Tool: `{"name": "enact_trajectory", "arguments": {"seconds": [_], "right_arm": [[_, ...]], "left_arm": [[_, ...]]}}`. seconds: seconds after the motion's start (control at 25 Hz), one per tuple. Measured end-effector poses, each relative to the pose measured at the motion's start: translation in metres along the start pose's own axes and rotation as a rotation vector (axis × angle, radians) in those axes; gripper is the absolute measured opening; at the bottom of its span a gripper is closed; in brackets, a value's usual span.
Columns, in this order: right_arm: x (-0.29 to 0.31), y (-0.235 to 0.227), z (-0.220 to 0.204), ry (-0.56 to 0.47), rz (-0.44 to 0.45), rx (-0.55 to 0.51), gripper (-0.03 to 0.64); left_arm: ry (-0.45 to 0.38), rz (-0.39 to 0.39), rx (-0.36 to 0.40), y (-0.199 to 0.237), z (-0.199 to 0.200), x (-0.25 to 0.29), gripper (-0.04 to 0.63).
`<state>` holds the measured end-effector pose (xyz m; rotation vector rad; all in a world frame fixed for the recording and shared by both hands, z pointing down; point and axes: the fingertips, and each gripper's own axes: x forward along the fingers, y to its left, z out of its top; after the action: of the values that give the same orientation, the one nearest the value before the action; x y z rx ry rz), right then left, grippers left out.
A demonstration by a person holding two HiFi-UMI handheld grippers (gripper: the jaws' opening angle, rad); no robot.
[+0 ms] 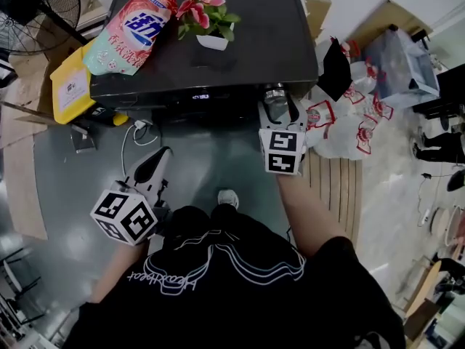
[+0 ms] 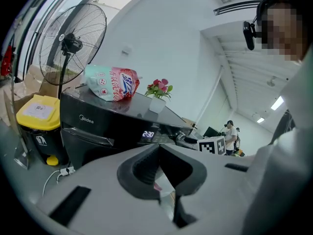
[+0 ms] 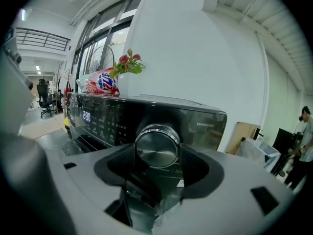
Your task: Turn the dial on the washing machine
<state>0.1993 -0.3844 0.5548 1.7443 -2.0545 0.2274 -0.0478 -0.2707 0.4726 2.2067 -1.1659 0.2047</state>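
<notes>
A black washing machine (image 1: 218,57) stands in front of me, seen from above in the head view. Its round silver dial (image 3: 157,148) sits on the front panel at the right end, also visible as the dial (image 1: 275,93). My right gripper (image 3: 157,153) reaches to the panel, and its two jaws lie against the dial's left and right sides, shut on it; in the head view the right gripper (image 1: 276,106) covers that corner. My left gripper (image 1: 161,157) hangs low over the floor, away from the machine, and the left gripper (image 2: 159,148) has its jaws together on nothing.
A detergent pouch (image 1: 131,27) and a small flower pot (image 1: 211,22) lie on the machine's lid. A lit display (image 2: 148,134) glows on the panel. A yellow bin (image 1: 69,86) and a fan (image 1: 36,9) stand at the left; plastic bags (image 1: 341,126) lie at the right.
</notes>
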Motion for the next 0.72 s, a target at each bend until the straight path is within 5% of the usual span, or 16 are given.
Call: {"name": "enact_trajectory", "arguments": {"seconds": [0.72], "right_arm": [[-0.001,-0.004,-0.003,-0.017,0.032,0.106,0.284]], "left_arm": [[0.010,0.007,-0.027,-0.002,-0.017,0.002,0.005]]}}
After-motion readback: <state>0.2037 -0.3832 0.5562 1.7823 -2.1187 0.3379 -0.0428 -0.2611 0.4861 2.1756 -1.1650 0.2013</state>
